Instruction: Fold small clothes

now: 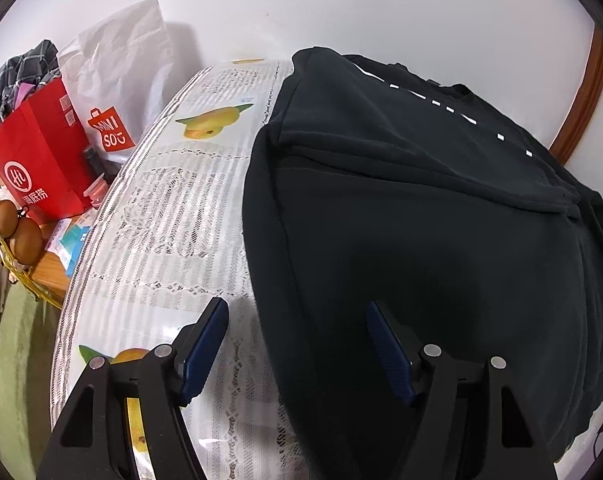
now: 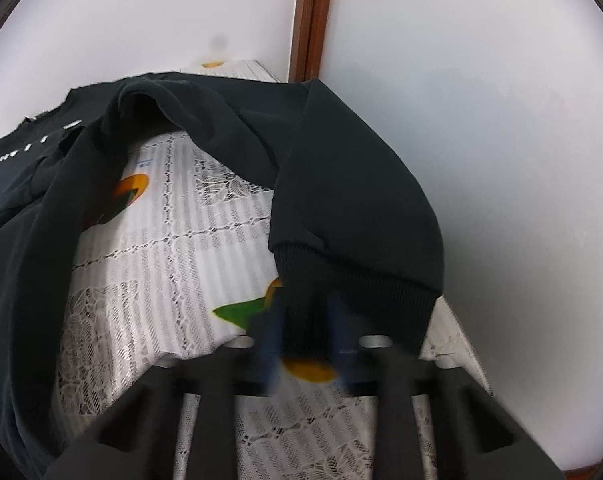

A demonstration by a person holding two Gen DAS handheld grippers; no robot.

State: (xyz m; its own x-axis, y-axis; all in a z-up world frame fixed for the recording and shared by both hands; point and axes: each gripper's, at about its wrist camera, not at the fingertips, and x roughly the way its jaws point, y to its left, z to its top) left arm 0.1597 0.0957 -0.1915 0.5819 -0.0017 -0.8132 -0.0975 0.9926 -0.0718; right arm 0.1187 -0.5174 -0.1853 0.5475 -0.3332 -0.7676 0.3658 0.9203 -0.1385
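Here the black sweatshirt [image 1: 421, 208] lies on the lace-covered desk [image 1: 173, 216], soft, floppy and thick. The right hand-held gripper [image 2: 305, 332] pinches its ribbed cuff [image 2: 341, 292] at 6 o'clock, a firm hold; the left hand-held gripper [image 1: 297, 340] gapes wide, holding nothing.

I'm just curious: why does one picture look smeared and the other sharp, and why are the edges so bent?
Right wrist view: motion blur smears the gripper and the cuff it grips. Left wrist view: sharp, with its gripper shadowing the sweatshirt. Both: fisheye bending, dark corners.
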